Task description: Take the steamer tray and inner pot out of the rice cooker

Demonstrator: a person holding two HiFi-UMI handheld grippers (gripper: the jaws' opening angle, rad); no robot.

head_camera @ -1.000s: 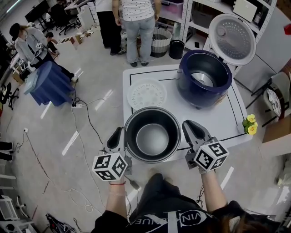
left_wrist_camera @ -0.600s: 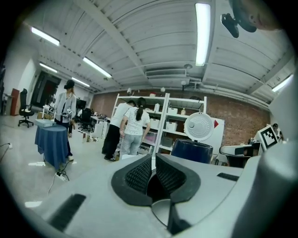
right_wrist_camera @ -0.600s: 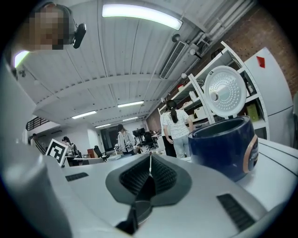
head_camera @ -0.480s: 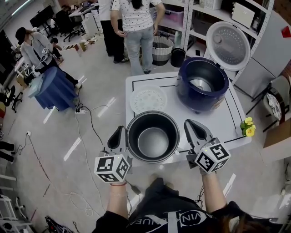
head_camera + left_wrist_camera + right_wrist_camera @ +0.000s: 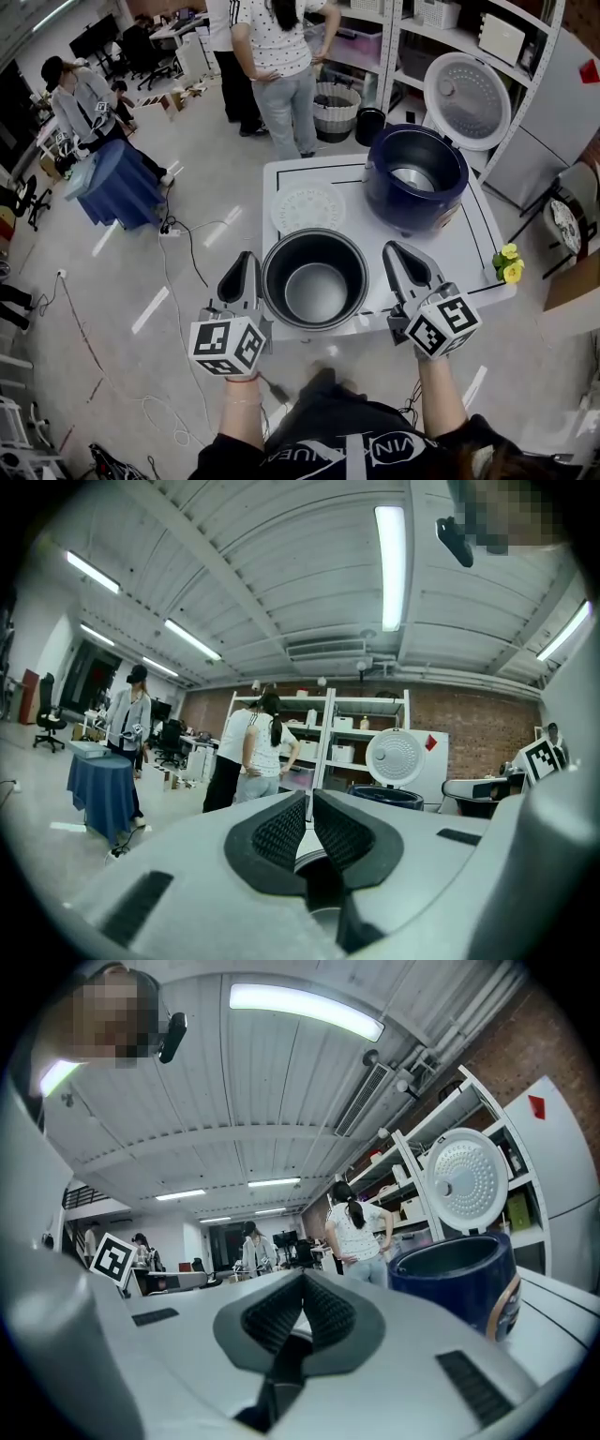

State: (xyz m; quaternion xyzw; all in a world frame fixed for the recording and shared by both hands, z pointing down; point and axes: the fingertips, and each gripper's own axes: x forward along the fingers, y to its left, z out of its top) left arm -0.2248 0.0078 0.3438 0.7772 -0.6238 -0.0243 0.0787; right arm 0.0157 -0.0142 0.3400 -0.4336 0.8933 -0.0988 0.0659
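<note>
The dark inner pot (image 5: 315, 279) stands empty on the white table (image 5: 473, 246) near its front edge. Behind it lies the white round steamer tray (image 5: 307, 206). The blue rice cooker (image 5: 415, 176) stands at the back right with its lid (image 5: 466, 89) up. My left gripper (image 5: 249, 257) is just left of the pot's rim, shut, with nothing between its pads (image 5: 309, 797). On the pot's right side my right gripper (image 5: 394, 249) is also shut and empty (image 5: 302, 1279). Ahead of it stands the cooker (image 5: 455, 1274).
Yellow flowers (image 5: 512, 262) sit at the table's right edge. A person (image 5: 281, 56) stands behind the table before metal shelves (image 5: 394, 37). A blue-draped table (image 5: 112, 178) and floor cables (image 5: 178, 234) lie to the left.
Both grippers have risen a little beside the pot. The pot, tray and cooker have stayed where they were. The person behind the table has shifted.
</note>
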